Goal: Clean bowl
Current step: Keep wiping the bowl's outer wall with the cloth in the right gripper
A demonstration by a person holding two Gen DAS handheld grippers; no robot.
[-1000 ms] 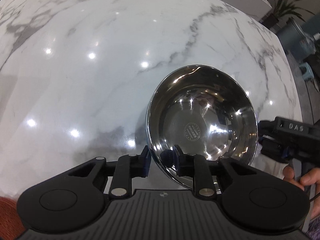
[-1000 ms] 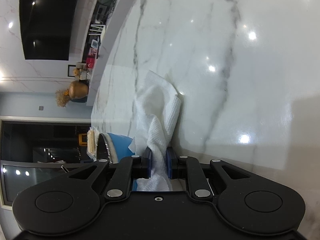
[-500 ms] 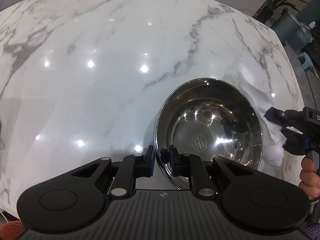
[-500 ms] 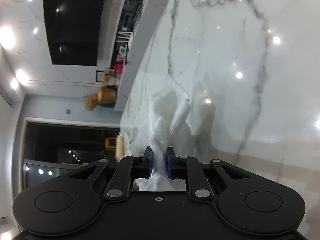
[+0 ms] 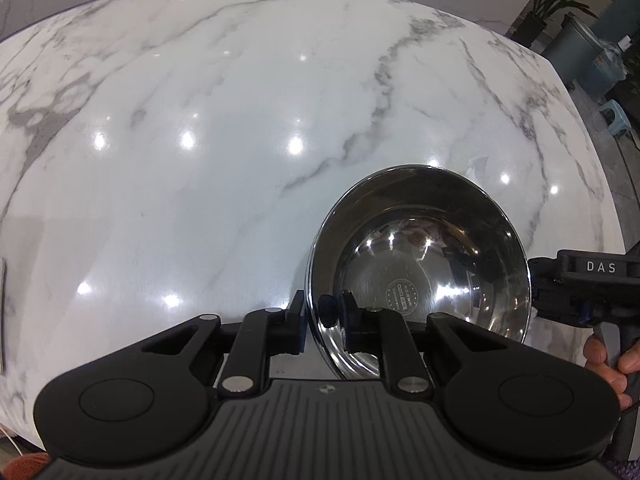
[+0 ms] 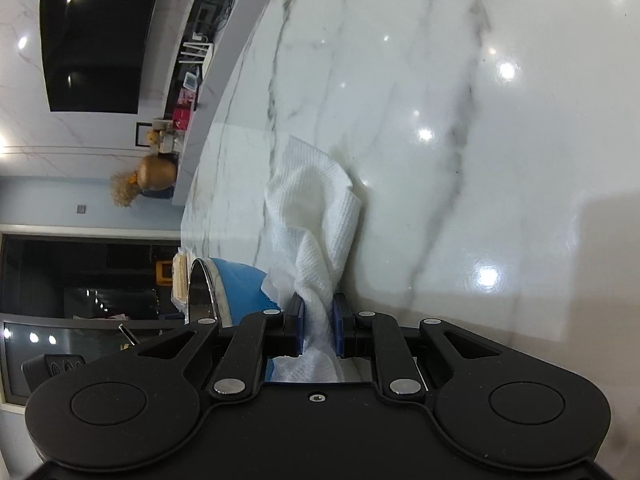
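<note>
Both grippers are clamped: the left gripper (image 5: 323, 320) pinches the bowl's (image 5: 420, 268) near rim above the marble counter (image 5: 200, 140), while the right gripper (image 6: 318, 328) grips the paper towel (image 6: 316, 216), which has dropped back outside the bowl's right edge; wiping looks paused.

Our left wrist view looks forward along its fingers, down over the marble table (image 5: 240, 140), close on the bowl (image 5: 420, 264). Our right wrist view is rolled sideways, close above the table (image 6: 480, 160). We see the bowl (image 6: 240, 284) in both.
</note>
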